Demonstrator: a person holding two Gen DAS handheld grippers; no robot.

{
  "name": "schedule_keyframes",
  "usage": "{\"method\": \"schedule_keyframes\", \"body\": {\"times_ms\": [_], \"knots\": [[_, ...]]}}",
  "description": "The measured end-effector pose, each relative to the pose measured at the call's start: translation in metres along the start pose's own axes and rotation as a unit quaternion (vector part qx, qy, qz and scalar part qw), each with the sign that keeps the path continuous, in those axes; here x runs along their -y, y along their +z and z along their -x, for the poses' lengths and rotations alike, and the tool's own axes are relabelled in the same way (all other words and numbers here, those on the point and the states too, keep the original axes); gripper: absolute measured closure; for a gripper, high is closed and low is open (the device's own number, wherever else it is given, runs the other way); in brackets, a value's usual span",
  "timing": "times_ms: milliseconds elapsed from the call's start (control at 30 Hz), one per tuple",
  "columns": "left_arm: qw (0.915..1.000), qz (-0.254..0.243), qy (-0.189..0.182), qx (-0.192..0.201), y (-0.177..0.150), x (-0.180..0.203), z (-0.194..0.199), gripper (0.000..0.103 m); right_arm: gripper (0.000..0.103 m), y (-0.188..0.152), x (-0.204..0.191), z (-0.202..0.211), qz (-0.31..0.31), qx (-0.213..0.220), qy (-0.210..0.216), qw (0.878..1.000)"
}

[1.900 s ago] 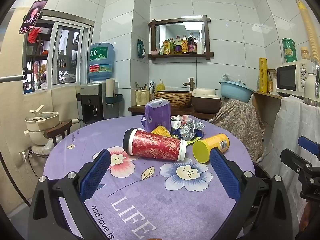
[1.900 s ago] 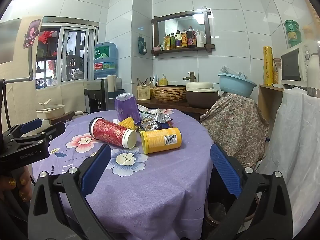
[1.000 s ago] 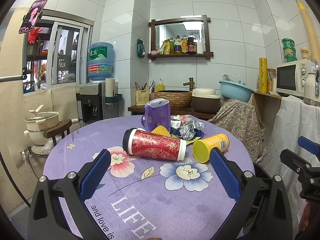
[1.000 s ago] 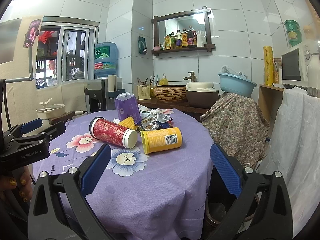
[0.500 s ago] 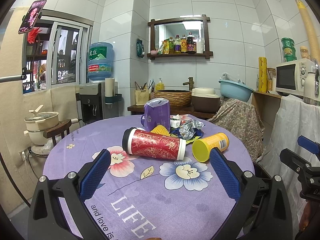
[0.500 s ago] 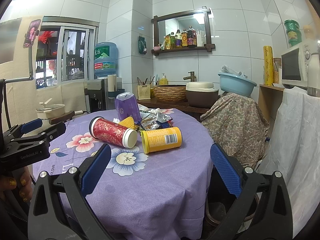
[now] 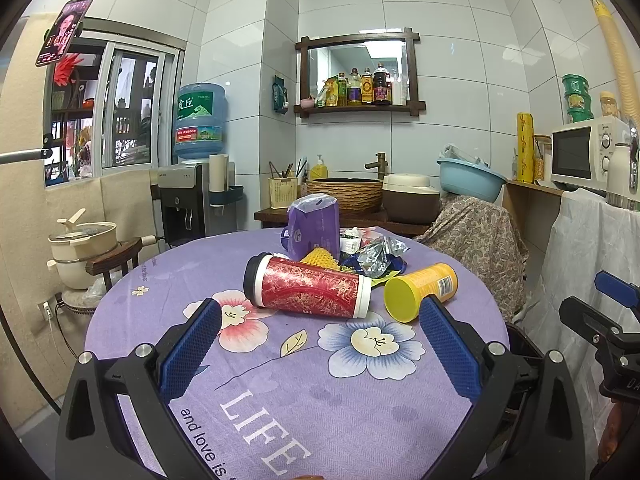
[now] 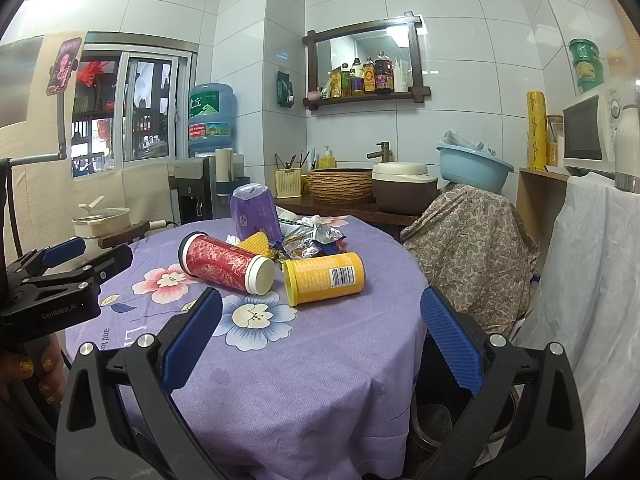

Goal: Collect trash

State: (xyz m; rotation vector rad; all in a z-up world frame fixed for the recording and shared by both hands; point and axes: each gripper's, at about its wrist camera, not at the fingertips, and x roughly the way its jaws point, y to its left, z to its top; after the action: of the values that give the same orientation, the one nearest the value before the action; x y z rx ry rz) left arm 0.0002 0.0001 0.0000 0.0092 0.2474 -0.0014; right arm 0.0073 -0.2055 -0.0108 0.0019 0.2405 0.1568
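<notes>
A heap of trash lies on the round purple floral table: a red patterned canister on its side, a yellow can on its side, a purple bag, crumpled foil wrappers and a yellow honeycomb piece. My left gripper is open and empty, short of the red canister. My right gripper is open and empty near the table's right front edge, below the yellow can and red canister.
A dark bin stands on the floor right of the table. A cloth-covered chair and a white draped counter are on the right. A wooden stool with pots is at the left. A sink counter stands behind.
</notes>
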Motion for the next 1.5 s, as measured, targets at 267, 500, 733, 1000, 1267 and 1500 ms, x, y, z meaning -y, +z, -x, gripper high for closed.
{"method": "schedule_keyframes", "body": {"times_ms": [267, 500, 733, 1000, 1267, 1500], "knots": [[1.0, 0.0, 0.0, -0.001, 0.0, 0.0, -0.0001, 0.005, 0.005, 0.0001, -0.0003, 0.0001, 0.0, 0.0, 0.0, 1.0], [1.0, 0.0, 0.0, -0.001, 0.0, -0.0001, 0.0, 0.005, 0.005, 0.0003, -0.0002, 0.0002, 0.0, 0.0, 0.0, 1.0], [1.0, 0.0, 0.0, -0.001, 0.0, 0.0001, -0.0002, 0.005, 0.005, -0.0026, 0.0014, -0.0008, 0.0, -0.001, 0.0, 1.0], [1.0, -0.001, 0.0, -0.001, 0.0, 0.0001, -0.0003, 0.005, 0.005, -0.0019, 0.001, -0.0005, 0.0, -0.001, 0.0, 1.0], [1.0, -0.001, 0.0, -0.001, 0.0, 0.0002, -0.0003, 0.005, 0.005, -0.0015, 0.0011, -0.0005, 0.0, -0.001, 0.0, 1.0], [1.0, 0.0, -0.001, -0.003, -0.0099, 0.0061, -0.0063, 0.005, 0.005, -0.0034, 0.0, -0.0026, 0.0, -0.003, 0.001, 1.0]]}}
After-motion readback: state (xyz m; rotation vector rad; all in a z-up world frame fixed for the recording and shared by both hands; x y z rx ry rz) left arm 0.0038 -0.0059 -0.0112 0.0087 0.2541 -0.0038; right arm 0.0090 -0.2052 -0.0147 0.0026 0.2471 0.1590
